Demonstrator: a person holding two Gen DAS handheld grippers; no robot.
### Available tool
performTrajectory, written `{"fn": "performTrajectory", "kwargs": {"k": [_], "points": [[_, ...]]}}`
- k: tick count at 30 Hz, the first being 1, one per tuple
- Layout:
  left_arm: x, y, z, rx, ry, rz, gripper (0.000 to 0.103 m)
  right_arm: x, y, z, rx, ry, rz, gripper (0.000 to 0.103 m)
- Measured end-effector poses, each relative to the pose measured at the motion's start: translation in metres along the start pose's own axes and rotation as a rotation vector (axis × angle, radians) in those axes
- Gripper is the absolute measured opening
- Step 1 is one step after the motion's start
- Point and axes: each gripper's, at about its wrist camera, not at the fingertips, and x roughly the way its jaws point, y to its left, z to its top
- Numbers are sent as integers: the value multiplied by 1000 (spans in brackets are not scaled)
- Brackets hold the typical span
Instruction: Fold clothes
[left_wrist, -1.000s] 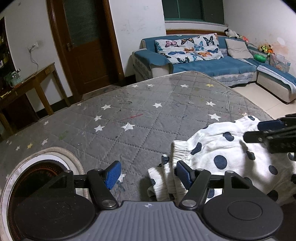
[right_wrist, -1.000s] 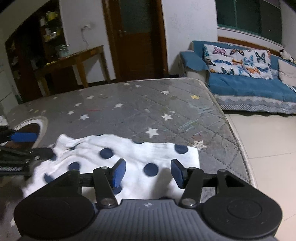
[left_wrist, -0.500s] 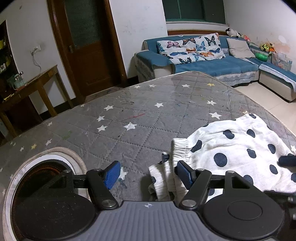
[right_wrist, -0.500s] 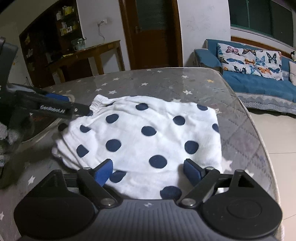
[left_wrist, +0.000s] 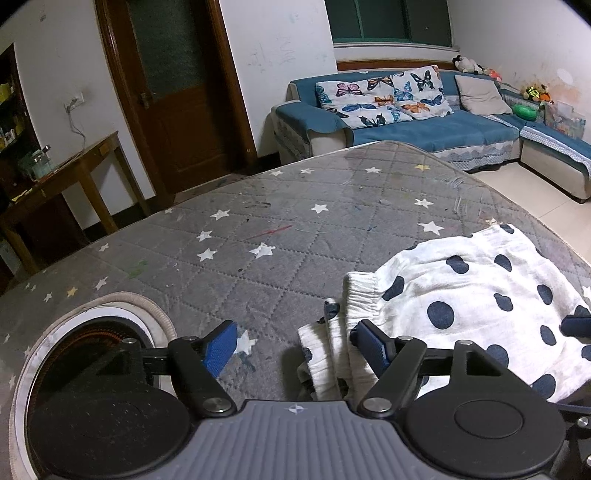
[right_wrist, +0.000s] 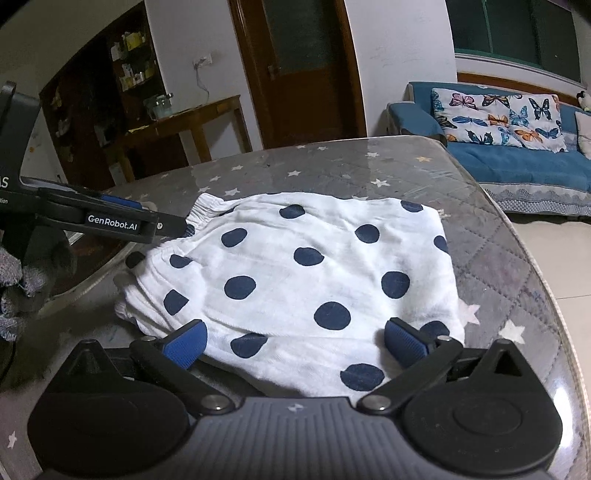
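Open mat: the grey star mat (left_wrist: 295, 221) lies bare ahead of the left gripper (left_wrist: 295, 345).
Obstacles: folded polka-dot garment (right_wrist: 314, 273) by the right edge; round opening (left_wrist: 92, 332) near-left.

Garment (right_wrist: 314, 280): white woven cloth, matt, lightly crinkled, navy dots; ribbed elastic waistband (left_wrist: 360, 295). Table (left_wrist: 280, 236) cover: grey quilted fabric under what appears to be a glossy clear film. Left gripper (left_wrist: 295, 345) and right gripper (right_wrist: 295, 338): matt black plastic, ribbed blue pads (right_wrist: 184, 343), bright metal pivot screws.
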Motion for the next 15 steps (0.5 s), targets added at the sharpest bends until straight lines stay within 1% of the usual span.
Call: {"fn": "performTrajectory", "kwargs": {"k": [3,6,9,15], "points": [[-3,0,-1,0,-3,-3,75,1,-1,1,28,-4,10,103],[-6,0,-2,1,-3,-7,79,1,0,3,20,14,4,103],[-10,-1,-5,6,-3,-11,80,1,3,6,15,23,-6,103],[-17,2,-13,6,-6,-16,83,-16,7,10,23,-39,-43,103]]}}
